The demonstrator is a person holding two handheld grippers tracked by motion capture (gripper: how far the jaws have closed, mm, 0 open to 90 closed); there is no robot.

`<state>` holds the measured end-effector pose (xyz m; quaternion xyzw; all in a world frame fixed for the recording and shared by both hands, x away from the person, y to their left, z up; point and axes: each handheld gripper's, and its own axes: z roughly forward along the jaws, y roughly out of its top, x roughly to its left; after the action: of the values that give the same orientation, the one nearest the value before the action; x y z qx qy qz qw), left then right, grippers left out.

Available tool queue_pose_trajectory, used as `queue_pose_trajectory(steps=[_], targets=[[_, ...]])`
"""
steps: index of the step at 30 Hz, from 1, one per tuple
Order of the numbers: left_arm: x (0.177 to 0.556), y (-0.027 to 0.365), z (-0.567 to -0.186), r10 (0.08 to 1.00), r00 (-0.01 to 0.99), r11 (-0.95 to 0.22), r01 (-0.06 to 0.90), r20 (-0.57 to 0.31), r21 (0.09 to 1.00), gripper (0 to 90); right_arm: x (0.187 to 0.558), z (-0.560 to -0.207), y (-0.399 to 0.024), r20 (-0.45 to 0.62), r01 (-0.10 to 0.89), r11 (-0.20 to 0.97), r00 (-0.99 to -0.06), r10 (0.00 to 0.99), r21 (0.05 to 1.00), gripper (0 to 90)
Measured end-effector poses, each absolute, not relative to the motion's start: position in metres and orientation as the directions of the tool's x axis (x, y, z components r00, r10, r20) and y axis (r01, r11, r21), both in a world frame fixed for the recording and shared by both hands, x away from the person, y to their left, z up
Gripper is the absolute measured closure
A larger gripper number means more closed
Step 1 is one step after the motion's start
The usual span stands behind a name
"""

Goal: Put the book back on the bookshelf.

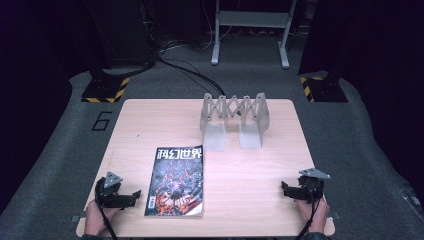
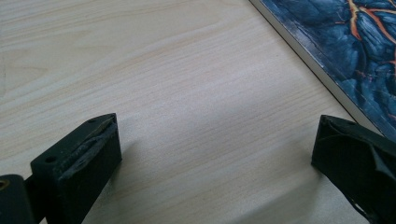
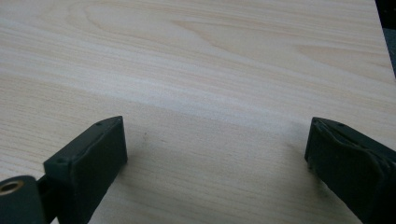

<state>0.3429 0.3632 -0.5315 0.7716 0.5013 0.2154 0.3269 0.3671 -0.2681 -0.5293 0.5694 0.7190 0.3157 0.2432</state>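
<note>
Resting wide apart on the table (image 1: 250, 165), both tools gaping, left tool (image 1: 134, 195) beside magazine (image 1: 176, 181), rack (image 1: 235, 119) behind.

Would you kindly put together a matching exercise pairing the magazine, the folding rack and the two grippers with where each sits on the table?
Things:
1. magazine
2. grey folding rack
3. left gripper
4. right gripper

Places:
A. far side of the table, near the middle
B. near right corner, jaws open
C. lying flat, near side, left of centre
D. near left corner, beside the magazine, jaws open

Pairs: 1-C, 2-A, 3-D, 4-B
</note>
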Motion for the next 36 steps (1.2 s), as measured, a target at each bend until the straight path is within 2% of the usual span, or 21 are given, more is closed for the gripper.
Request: queue_pose_trajectory(steps=[12, 19, 29, 36], targets=[[0.341, 0.364, -0.531, 0.926, 0.378, -0.263, 0.643, 0.001, 0.719, 1.3, 0.368, -0.529, -0.268, 0.007, 0.668, 0.156, -0.235, 0.972, 0.728, 4.6], [0.344, 0.360, -0.523, 0.934, 0.355, -0.217, 0.651, -0.039, 0.727, 0.9, 0.368, -0.529, -0.268, 0.002, 0.667, 0.161, -0.238, 0.971, 0.728, 4.6], [0.368, 0.317, -0.509, 0.886, 0.459, -0.277, 0.638, -0.066, 0.719, 2.8, 0.368, -0.529, -0.268, 0.003, 0.666, 0.158, -0.233, 0.972, 0.729, 5.3], [0.384, 0.296, -0.517, 0.865, 0.499, -0.329, 0.652, -0.059, 0.683, 6.6, 0.368, -0.529, -0.268, 0.003, 0.662, 0.154, -0.230, 0.973, 0.734, 6.3]])
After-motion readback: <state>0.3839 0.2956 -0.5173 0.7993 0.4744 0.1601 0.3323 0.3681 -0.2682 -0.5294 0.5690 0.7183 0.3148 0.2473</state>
